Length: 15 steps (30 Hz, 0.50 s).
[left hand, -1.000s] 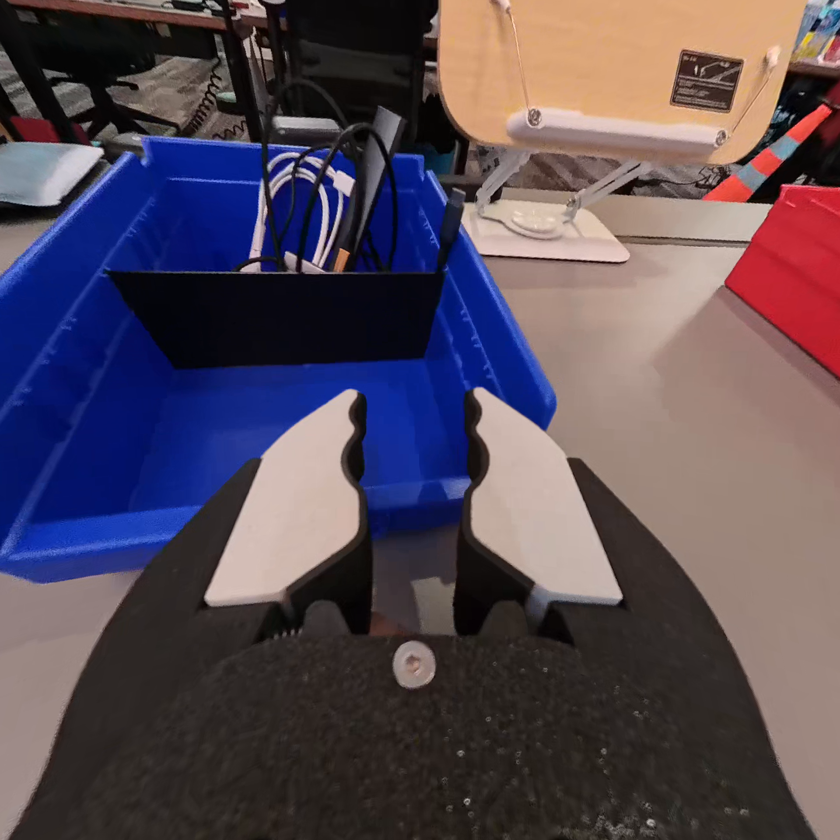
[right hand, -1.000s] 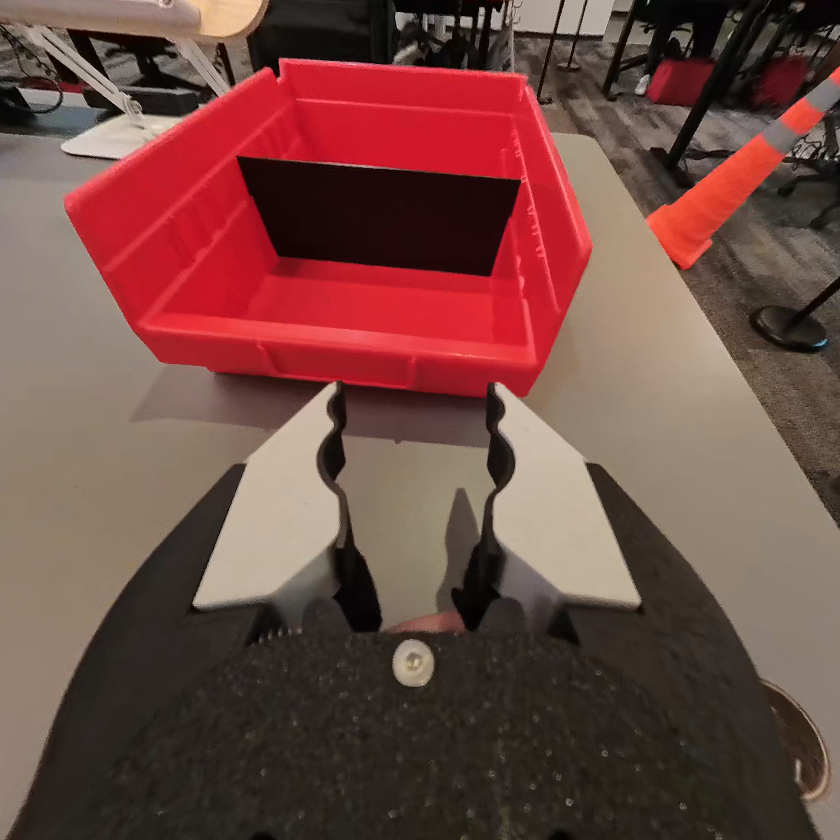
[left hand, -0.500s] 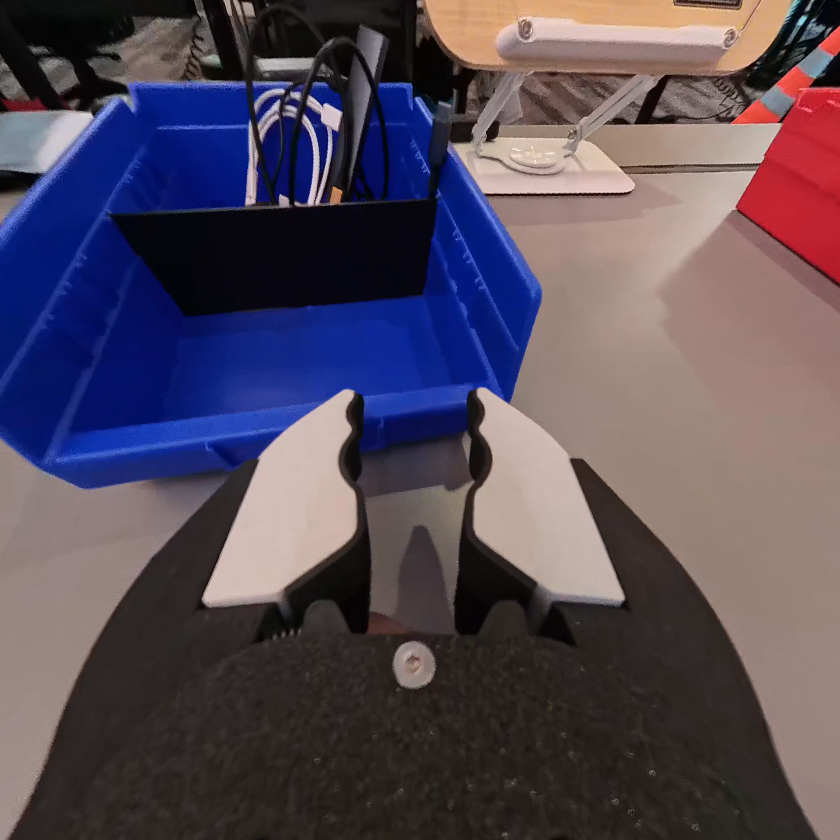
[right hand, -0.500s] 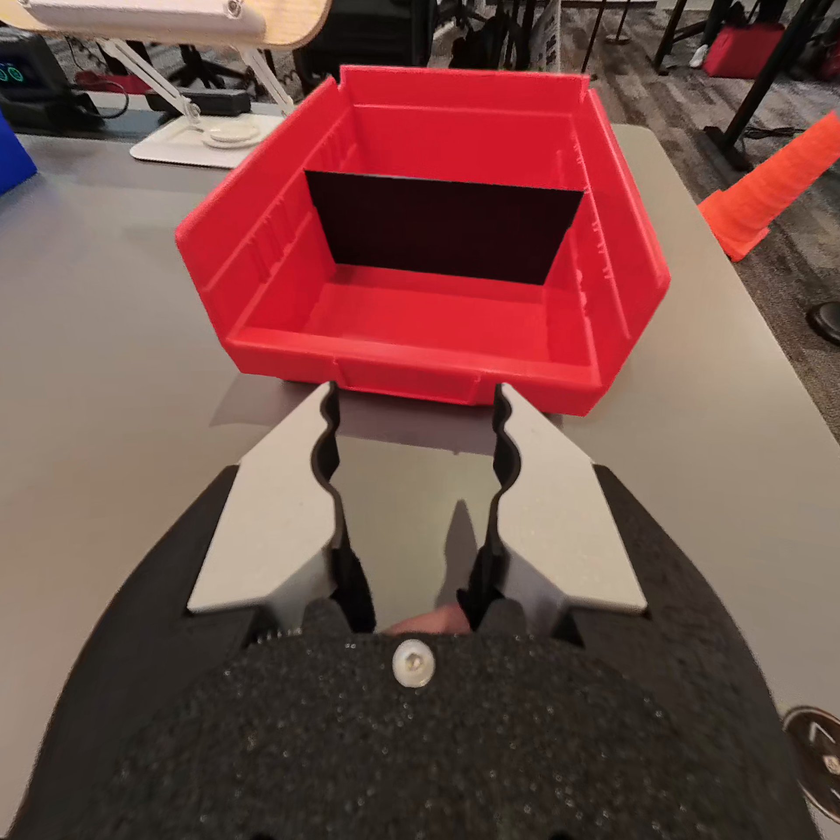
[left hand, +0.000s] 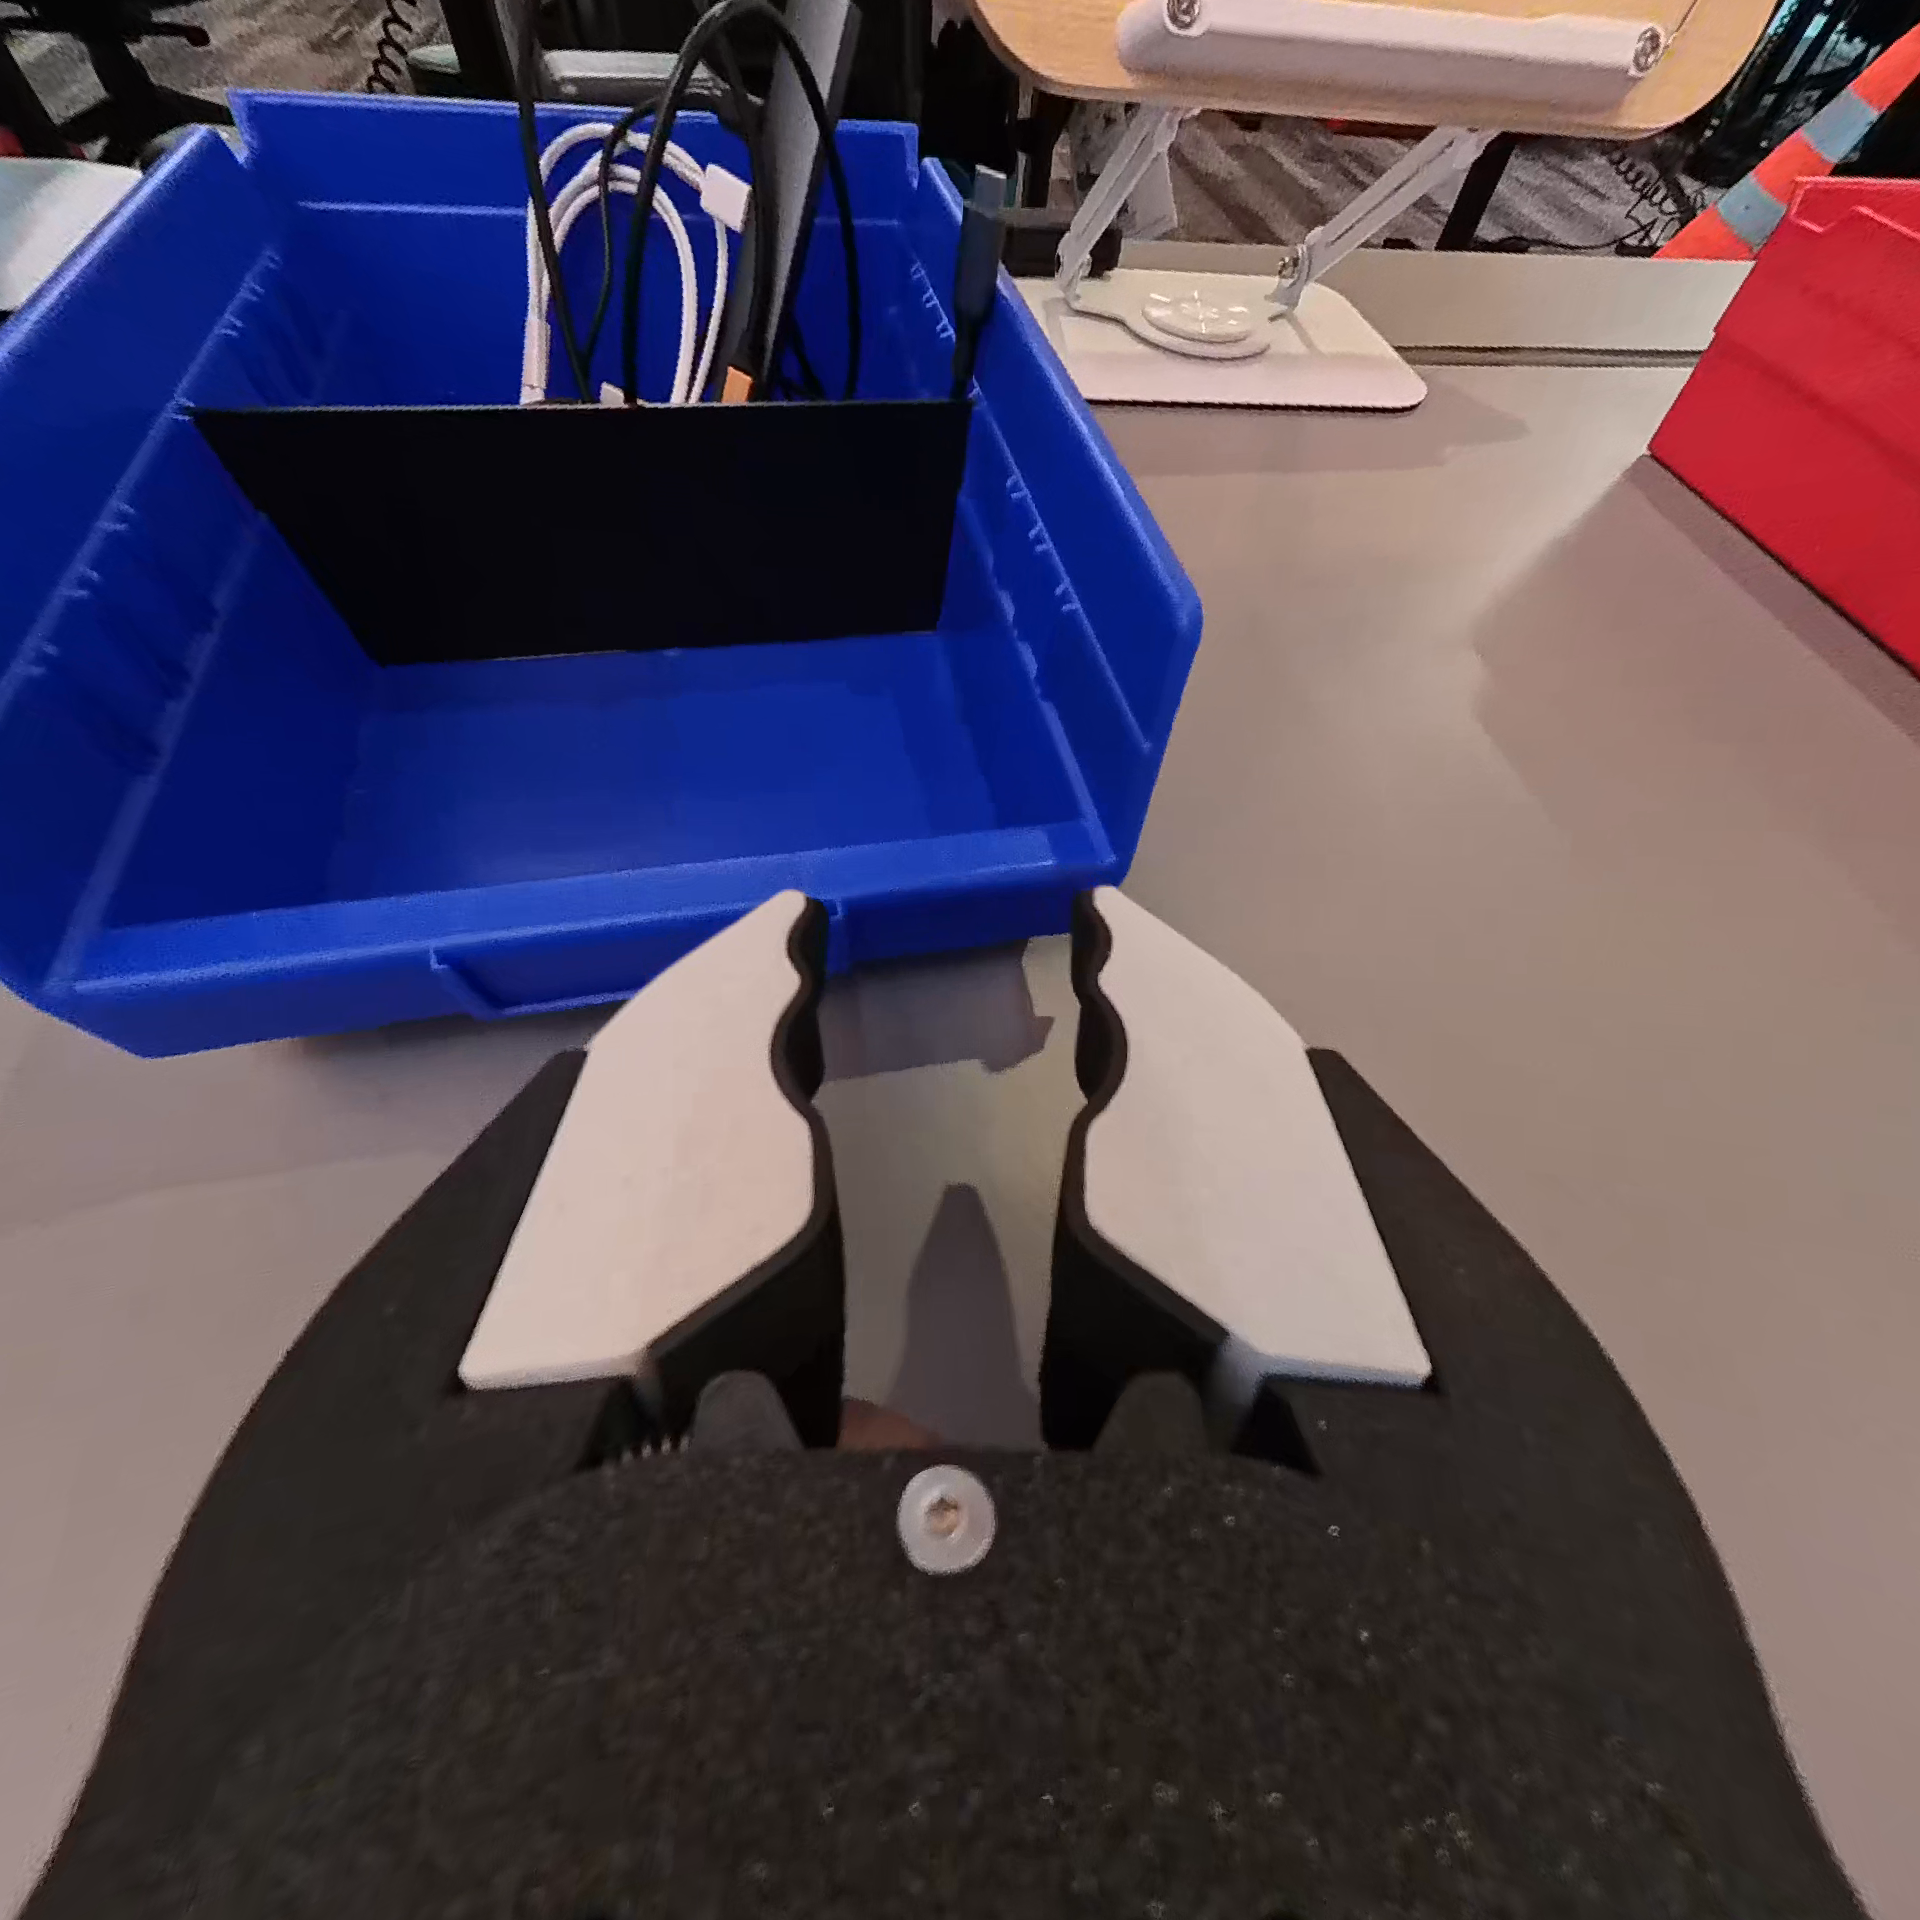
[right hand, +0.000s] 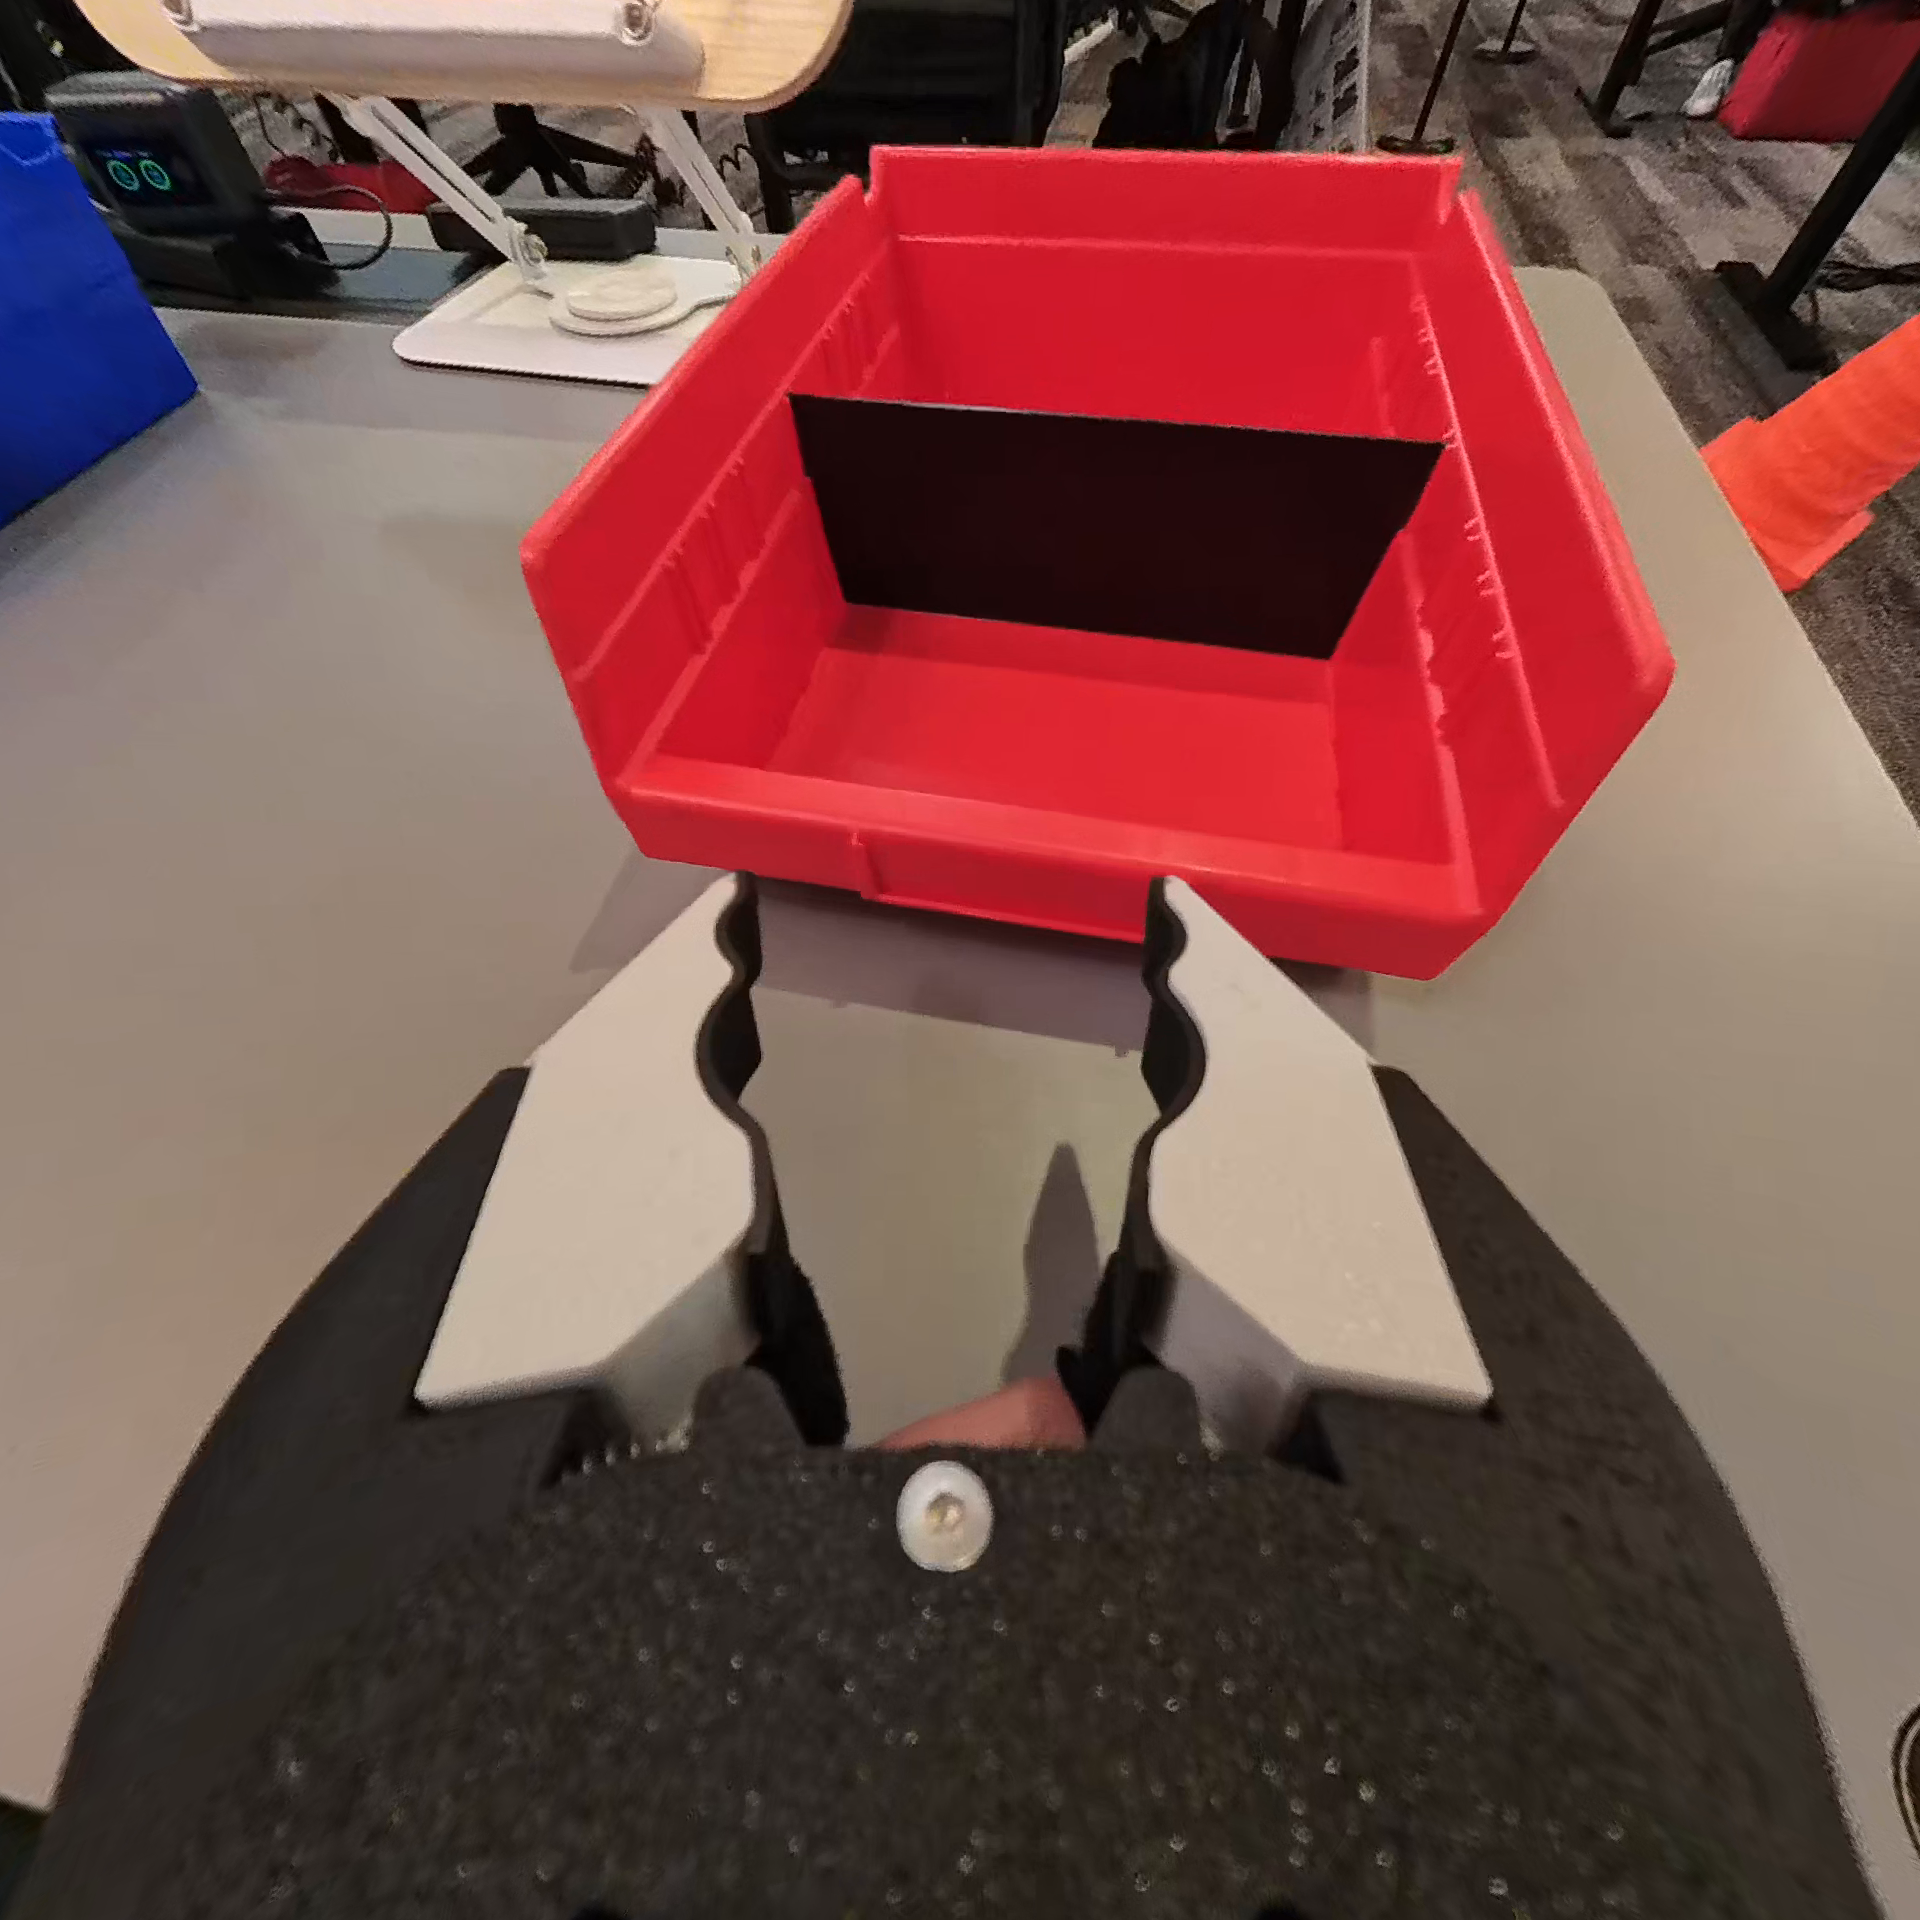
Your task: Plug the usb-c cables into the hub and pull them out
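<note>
In the left wrist view a blue bin [left hand: 582, 935] stands on the grey table. Behind its black divider [left hand: 582, 520] sit white cables [left hand: 623, 260], black cables [left hand: 831, 156], a dark flat hub-like piece [left hand: 800, 125] standing upright, and a grey plug [left hand: 982, 249] at the bin's right wall. My left gripper [left hand: 948, 940] is open and empty, just in front of the bin's near wall. In the right wrist view a red bin [right hand: 1039, 862] with a black divider [right hand: 1112, 520] has nothing in its near compartment. My right gripper [right hand: 951, 914] is open and empty before it.
A white stand with a wooden board [left hand: 1236, 322] sits at the back between the bins; it also shows in the right wrist view [right hand: 561, 301]. An orange cone [right hand: 1829, 457] stands off the table's right edge. The red bin's corner [left hand: 1808, 416] shows in the left wrist view. Tip to tip, the grippers are about 50 cm apart. The grey plug [left hand: 982, 249] is closer to my left gripper, around 20 cm from its tips; the right tips are 45 cm off. The dark flat hub-like piece [left hand: 800, 125] is closer to my left gripper, around 25 cm from its tips; the right tips are 55 cm off.
Both grippers have drawn back from their bins and risen a little. The left gripper was over the blue bin's near compartment and is now in front of it. Both stay open.
</note>
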Each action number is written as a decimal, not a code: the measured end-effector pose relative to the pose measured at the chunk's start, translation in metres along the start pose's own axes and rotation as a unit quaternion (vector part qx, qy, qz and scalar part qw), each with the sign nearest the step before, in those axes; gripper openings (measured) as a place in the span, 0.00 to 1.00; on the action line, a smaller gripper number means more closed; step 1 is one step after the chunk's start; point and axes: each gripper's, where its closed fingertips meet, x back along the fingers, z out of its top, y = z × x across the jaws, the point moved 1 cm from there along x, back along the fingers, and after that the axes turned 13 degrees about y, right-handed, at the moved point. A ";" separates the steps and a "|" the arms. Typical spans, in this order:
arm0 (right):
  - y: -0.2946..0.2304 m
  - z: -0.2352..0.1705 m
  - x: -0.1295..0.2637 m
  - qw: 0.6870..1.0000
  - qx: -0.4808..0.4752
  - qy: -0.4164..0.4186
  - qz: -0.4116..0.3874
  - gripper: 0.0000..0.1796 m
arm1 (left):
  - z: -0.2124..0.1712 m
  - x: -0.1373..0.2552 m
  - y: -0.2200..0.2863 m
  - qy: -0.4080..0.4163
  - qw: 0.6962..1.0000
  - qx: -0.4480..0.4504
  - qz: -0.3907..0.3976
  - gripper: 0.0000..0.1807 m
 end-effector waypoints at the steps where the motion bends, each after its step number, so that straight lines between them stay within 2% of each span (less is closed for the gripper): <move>1: -0.001 0.000 0.000 1.000 0.002 0.001 0.001 0.41 | 0.000 0.001 0.001 0.000 1.000 0.003 -0.001 0.25; 8: -0.017 -0.005 -0.002 1.000 0.011 0.002 0.011 0.44 | -0.005 0.002 0.014 -0.010 0.999 -0.027 -0.015 0.28; 12: -0.029 -0.001 -0.005 0.999 0.009 0.019 0.026 0.44 | 0.005 0.008 0.048 -0.001 0.996 0.011 -0.093 0.28; 15: -0.026 -0.006 -0.009 0.999 0.031 0.015 0.021 0.44 | 0.034 0.016 0.075 -0.014 0.978 0.006 -0.207 0.28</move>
